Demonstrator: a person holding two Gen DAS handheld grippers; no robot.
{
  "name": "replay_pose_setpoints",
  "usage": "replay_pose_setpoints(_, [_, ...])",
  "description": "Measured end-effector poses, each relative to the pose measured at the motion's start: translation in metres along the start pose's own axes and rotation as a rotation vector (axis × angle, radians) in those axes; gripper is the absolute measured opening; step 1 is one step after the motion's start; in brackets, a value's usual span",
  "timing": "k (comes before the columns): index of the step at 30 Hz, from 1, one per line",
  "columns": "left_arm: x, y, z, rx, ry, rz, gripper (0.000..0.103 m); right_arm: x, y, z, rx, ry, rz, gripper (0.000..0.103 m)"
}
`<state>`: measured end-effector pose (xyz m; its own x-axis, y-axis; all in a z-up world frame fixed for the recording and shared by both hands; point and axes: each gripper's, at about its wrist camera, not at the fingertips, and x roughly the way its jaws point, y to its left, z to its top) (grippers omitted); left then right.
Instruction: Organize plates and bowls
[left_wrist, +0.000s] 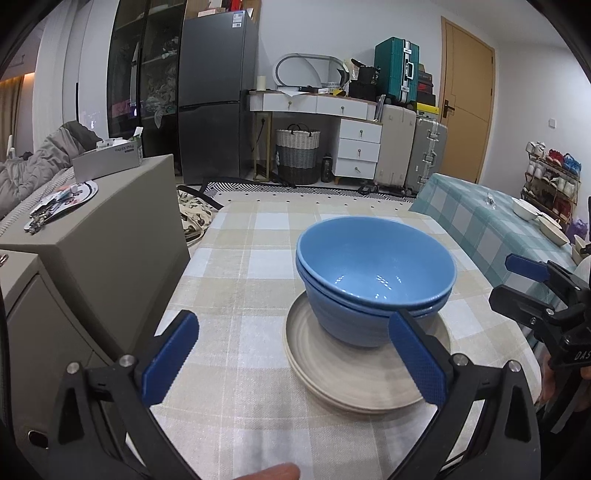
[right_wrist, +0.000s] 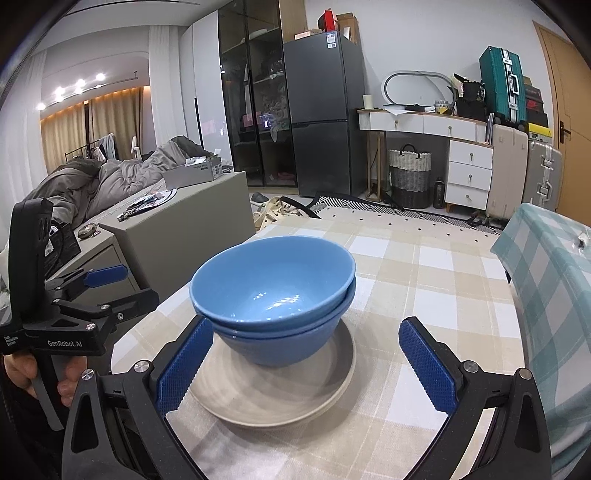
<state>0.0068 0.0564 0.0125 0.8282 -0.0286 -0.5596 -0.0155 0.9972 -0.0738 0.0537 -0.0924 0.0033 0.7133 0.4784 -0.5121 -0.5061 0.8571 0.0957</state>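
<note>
A dark refrigerator (right_wrist: 321, 110) stands beside a white vanity desk (right_wrist: 436, 147), with a woven laundry basket (right_wrist: 410, 173) beneath it, a teal suitcase (right_wrist: 502, 85) stacked alongside, and a grey quilt (right_wrist: 110, 177) heaped at left.

light: even, bright indoor — ceiling spots far left | glare: bowl interior | blur: slight | edges: fisheye-warped, dark corners

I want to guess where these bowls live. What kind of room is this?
Probably a small flat's one-room living space. The stacked blue bowls sit on a checked tablecloth, with a tall dark fridge behind, a rumpled grey quilt to one side, and a teal hard suitcase stacked by the wooden door.
</note>
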Motion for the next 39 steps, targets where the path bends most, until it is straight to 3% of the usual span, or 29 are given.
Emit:
replay_pose_setpoints(9, [-0.015,-0.007,-0.016,0.013,-0.018,-0.014,0.103,-0.017,0.015,-0.024,-0.021,-0.006,0.033,0.102])
replay_pose_setpoints(22, [-0.033,-0.012,-0.031,0.003,-0.047,-0.004,0.103,-0.044,0.017,-0.037,0.004,-0.108,0.048,0.102])
replay_pose_setpoints(39, [-0.032,-0.014,-0.032,0.005,-0.045,-0.011,0.103,-0.047,0.022,-0.037,-0.011,-0.099,0.066,0.102])
